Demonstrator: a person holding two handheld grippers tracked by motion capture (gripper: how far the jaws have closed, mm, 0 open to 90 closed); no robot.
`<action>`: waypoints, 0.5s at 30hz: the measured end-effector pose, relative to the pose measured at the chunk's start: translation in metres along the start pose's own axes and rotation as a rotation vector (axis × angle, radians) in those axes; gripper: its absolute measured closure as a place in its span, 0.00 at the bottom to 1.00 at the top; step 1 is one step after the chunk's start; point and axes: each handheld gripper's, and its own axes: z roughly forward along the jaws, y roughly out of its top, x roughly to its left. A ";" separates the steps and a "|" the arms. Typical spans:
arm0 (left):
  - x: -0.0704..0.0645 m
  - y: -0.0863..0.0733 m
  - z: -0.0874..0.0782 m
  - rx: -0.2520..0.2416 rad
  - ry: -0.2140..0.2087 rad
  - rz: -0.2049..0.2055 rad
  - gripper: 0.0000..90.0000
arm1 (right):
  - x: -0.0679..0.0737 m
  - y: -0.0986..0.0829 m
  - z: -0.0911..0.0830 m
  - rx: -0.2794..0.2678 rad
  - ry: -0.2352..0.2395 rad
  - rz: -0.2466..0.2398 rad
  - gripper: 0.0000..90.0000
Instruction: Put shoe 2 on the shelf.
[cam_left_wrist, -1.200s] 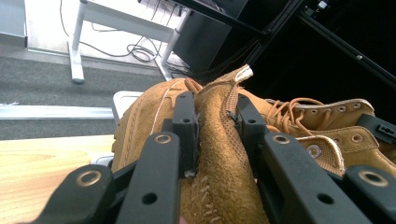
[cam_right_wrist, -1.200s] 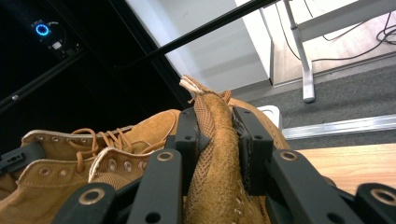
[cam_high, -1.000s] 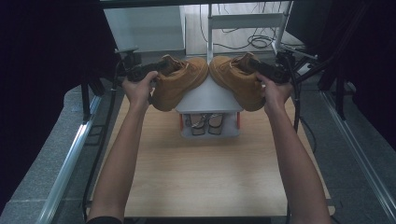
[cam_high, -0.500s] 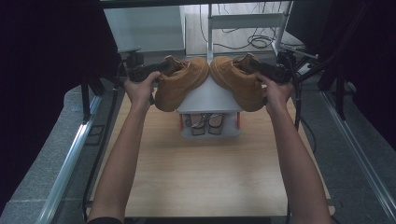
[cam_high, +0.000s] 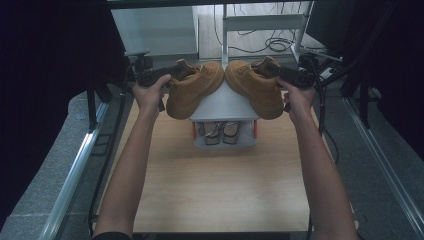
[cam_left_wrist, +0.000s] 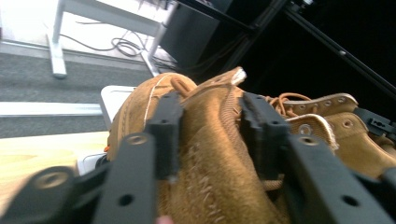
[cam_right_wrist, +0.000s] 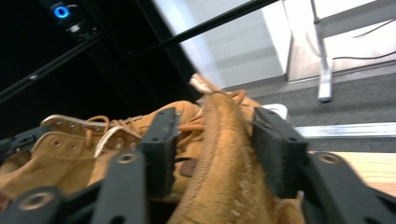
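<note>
Two tan suede boots are held side by side over a small white shoe rack (cam_high: 223, 106), their toes nearly meeting above its top shelf. My left gripper (cam_high: 170, 79) is shut on the heel collar of the left boot (cam_high: 192, 95). In the left gripper view the black jaws of the gripper (cam_left_wrist: 210, 126) clamp that boot (cam_left_wrist: 210, 154), and the other boot (cam_left_wrist: 336, 123) lies to the right. My right gripper (cam_high: 280, 75) is shut on the collar of the right boot (cam_high: 256, 90). From the right gripper (cam_right_wrist: 215, 144), its boot (cam_right_wrist: 224, 177) fills the jaws. Whether the soles touch the shelf cannot be told.
A pair of grey shoes (cam_high: 218, 132) sits on the rack's lower shelf. The wooden tabletop (cam_high: 215, 185) stretches toward the person. Metal rails (cam_high: 75, 170) run along both sides, dark curtains flank the table, and cables (cam_high: 280, 45) lie on the floor behind.
</note>
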 end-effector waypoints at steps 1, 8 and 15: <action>0.001 0.001 -0.001 0.007 -0.002 0.008 0.58 | -0.001 0.001 0.000 0.007 0.014 -0.001 0.53; -0.005 0.006 -0.008 -0.011 0.009 0.061 0.44 | -0.004 0.003 -0.004 0.000 0.031 -0.002 0.49; -0.007 0.009 -0.021 -0.016 0.040 0.115 0.45 | -0.004 0.005 -0.015 -0.032 0.037 -0.014 0.48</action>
